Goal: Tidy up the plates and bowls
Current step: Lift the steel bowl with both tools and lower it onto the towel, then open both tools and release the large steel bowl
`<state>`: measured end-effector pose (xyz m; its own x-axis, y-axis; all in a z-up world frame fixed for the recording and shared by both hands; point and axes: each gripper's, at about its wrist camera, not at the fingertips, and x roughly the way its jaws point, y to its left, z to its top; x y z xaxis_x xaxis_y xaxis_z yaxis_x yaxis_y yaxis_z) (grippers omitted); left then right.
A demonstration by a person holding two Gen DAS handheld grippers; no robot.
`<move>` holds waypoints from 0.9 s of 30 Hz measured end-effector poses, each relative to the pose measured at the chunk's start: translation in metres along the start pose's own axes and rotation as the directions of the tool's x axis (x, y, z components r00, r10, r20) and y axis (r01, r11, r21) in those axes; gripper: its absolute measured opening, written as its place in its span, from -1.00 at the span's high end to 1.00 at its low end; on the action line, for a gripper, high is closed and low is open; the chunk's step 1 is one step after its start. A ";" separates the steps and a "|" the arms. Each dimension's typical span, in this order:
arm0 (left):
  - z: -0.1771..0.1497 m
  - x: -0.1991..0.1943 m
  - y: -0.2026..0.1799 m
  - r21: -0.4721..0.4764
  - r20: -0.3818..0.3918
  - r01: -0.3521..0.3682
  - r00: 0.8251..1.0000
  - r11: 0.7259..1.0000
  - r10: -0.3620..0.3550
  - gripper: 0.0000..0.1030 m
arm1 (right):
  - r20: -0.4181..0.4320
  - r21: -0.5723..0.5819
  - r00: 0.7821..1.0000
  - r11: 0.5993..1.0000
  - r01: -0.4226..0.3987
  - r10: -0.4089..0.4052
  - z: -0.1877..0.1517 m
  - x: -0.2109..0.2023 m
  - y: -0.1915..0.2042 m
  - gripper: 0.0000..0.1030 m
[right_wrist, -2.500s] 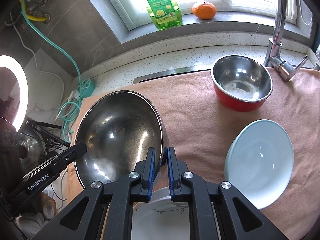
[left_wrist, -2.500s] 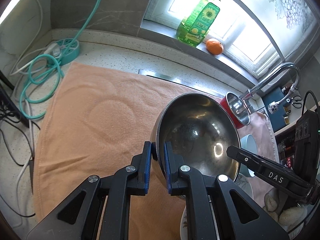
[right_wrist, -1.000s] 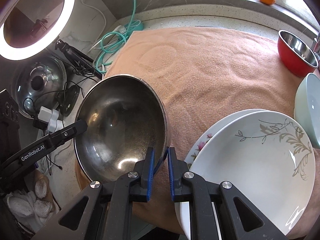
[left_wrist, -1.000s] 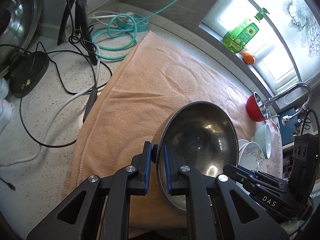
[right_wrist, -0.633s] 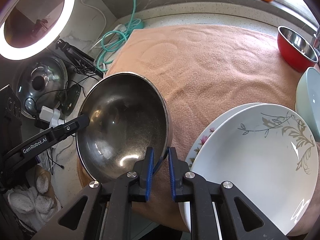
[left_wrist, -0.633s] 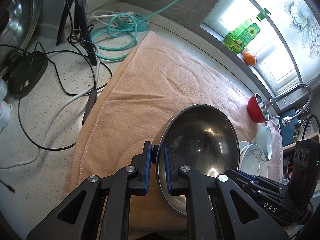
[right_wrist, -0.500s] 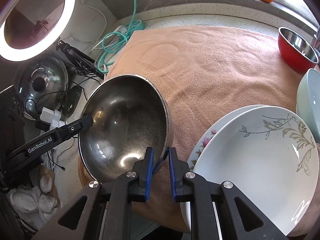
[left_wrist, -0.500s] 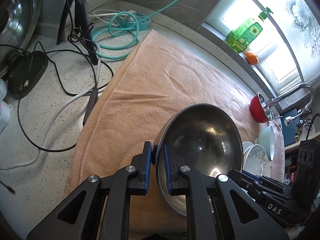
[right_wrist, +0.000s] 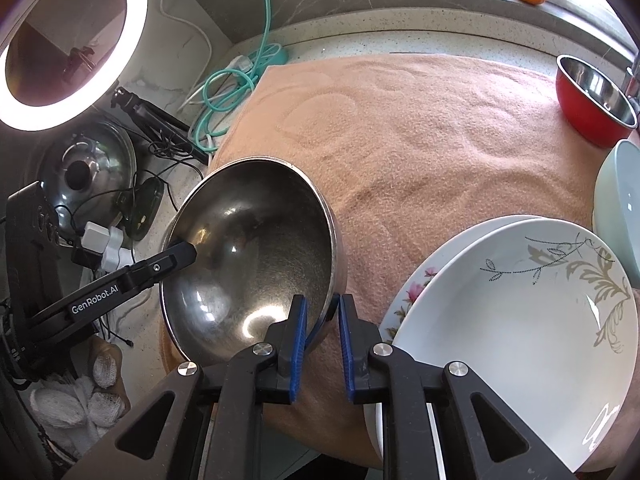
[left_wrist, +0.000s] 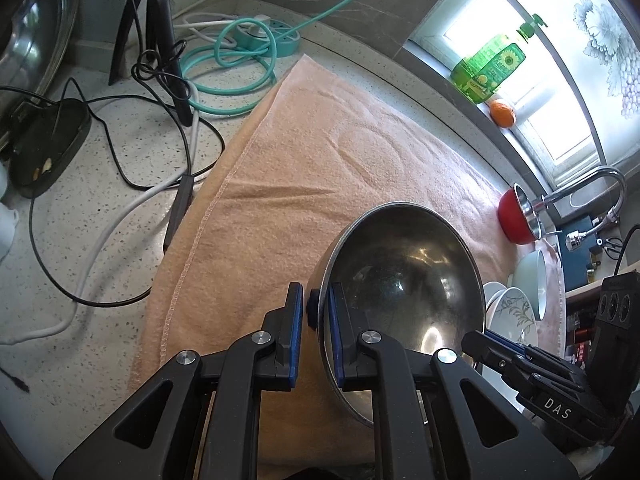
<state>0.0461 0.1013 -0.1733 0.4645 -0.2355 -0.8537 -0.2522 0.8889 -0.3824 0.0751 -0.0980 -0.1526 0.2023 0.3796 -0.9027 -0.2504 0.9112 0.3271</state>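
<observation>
A large steel bowl (left_wrist: pixel 400 280) (right_wrist: pixel 256 248) is tilted over the near left corner of the peach towel (right_wrist: pixel 440 140). My left gripper (left_wrist: pixel 316 316) is shut on its left rim, one pad inside and one outside. On the opposite rim, my right gripper (right_wrist: pixel 323 320) is shut with the edge between its blue pads. Each gripper shows in the other's view: the left gripper (right_wrist: pixel 184 254) and the right gripper (left_wrist: pixel 476 344). Two stacked white plates (right_wrist: pixel 500 312) lie to the right, then a pale blue bowl (right_wrist: pixel 620 208) and a red bowl (right_wrist: pixel 592 100).
A ring light (right_wrist: pixel 68 40), a pot lid (right_wrist: pixel 88 168), black cables (left_wrist: pixel 120 160) and a teal hose (left_wrist: pixel 240 60) crowd the counter left of the towel. A faucet (left_wrist: pixel 592 188) stands at the far right. A green soap bottle (left_wrist: pixel 488 68) and an orange (left_wrist: pixel 502 114) sit on the windowsill.
Both grippers carried the steel bowl from the back of the towel to its near left corner. In the last second it barely shifted, and the right jaws stand slightly wider.
</observation>
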 end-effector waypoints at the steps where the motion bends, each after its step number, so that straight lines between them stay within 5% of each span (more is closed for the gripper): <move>1: 0.001 -0.002 -0.001 0.002 0.002 -0.002 1.000 1.000 0.002 0.78 | 0.007 -0.001 1.000 1.000 0.003 -0.003 0.000 -0.002 0.000 0.70; 16: 0.017 -0.036 -0.022 0.053 0.078 0.042 0.996 0.998 -0.046 0.78 | 0.099 0.052 0.995 0.998 0.026 -0.031 -0.005 -0.041 -0.017 0.56; 27: 0.028 -0.037 -0.060 0.160 0.060 0.149 0.985 0.976 -0.161 0.78 | 0.227 0.168 0.962 0.979 0.114 -0.151 -0.024 -0.099 -0.062 0.56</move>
<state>0.0683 0.0676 -0.1091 0.5488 -0.3514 -0.7585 -0.0405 0.8951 -0.4439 0.0483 -0.1955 -0.0905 0.4476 0.2638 -0.8544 -0.0633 0.9625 0.2639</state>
